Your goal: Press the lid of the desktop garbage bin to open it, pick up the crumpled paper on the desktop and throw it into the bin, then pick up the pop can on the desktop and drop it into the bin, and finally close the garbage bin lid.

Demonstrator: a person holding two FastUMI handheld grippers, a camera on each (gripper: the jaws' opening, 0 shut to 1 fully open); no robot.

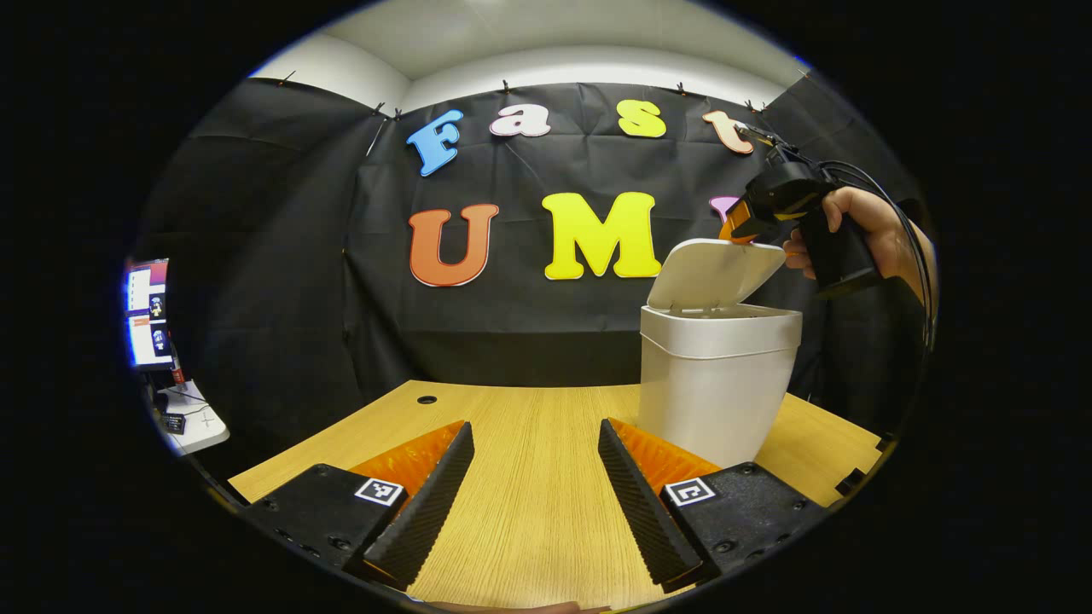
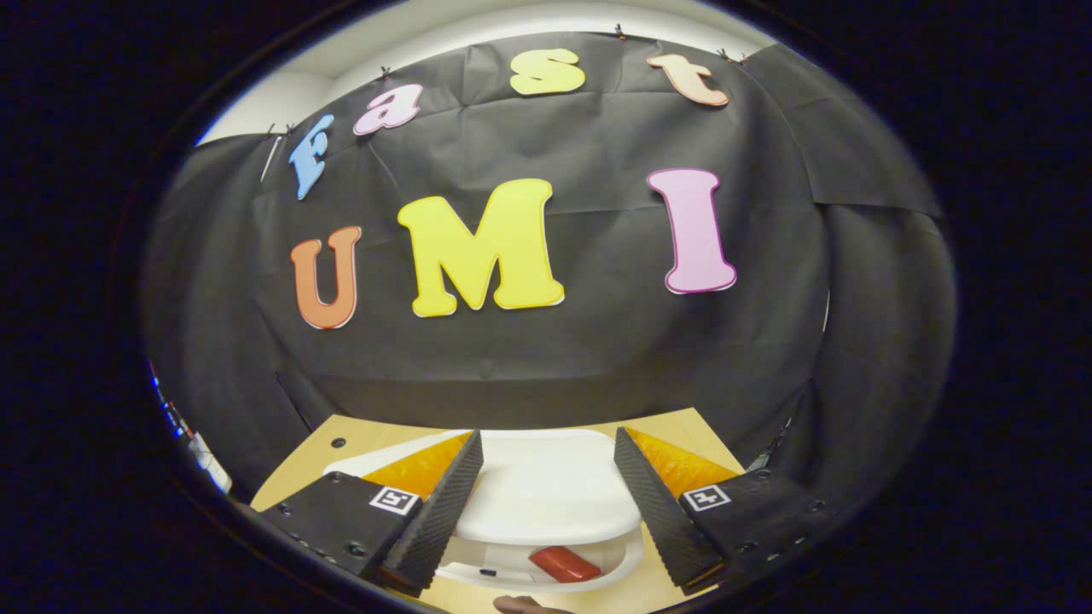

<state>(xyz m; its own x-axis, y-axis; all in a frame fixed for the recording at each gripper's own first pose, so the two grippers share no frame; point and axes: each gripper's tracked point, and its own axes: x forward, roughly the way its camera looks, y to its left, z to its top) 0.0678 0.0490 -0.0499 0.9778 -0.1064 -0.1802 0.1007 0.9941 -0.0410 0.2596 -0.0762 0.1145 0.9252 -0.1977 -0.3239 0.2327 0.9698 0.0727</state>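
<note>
- The bin [image 1: 717,375] is the landmark: a pale plastic tub standing upright on the wooden desk [image 1: 529,477], toward its right half in the left gripper view.
- Left of the bin, the left claw [image 1: 536,490] hangs low over bare desk, its fingers spread wide and holding nothing.
- Directly above the bin, its lid [image 1: 712,273] is raised partway, tilted on the hinge at the back, so the mouth is part open.
- Above and just right of the lid, the right claw [image 1: 742,223] hovers in a hand [image 1: 862,230]. In the right gripper view the right claw [image 2: 548,503] is released, its fingers apart on either side of the lid [image 2: 546,490] below; I cannot tell whether a fingertip touches it.
- Inside the bin, under the lid's front edge, a red object [image 2: 565,564] lies against the inner wall. It is probably the pop can, though little of it is visible. A small dark speck sits beside it; the crumpled paper cannot be made out for certain.
- Judging by this, only closing the lid remains.
- Handling: the lid looks thin, stiff and smooth, so a fingertip may skid on it. Better to push down on the flat top near the front edge, away from the hinge, than to pinch it.
- The bin looks light and may tip or slide if pushed sideways, so the push should go straight down.
</note>
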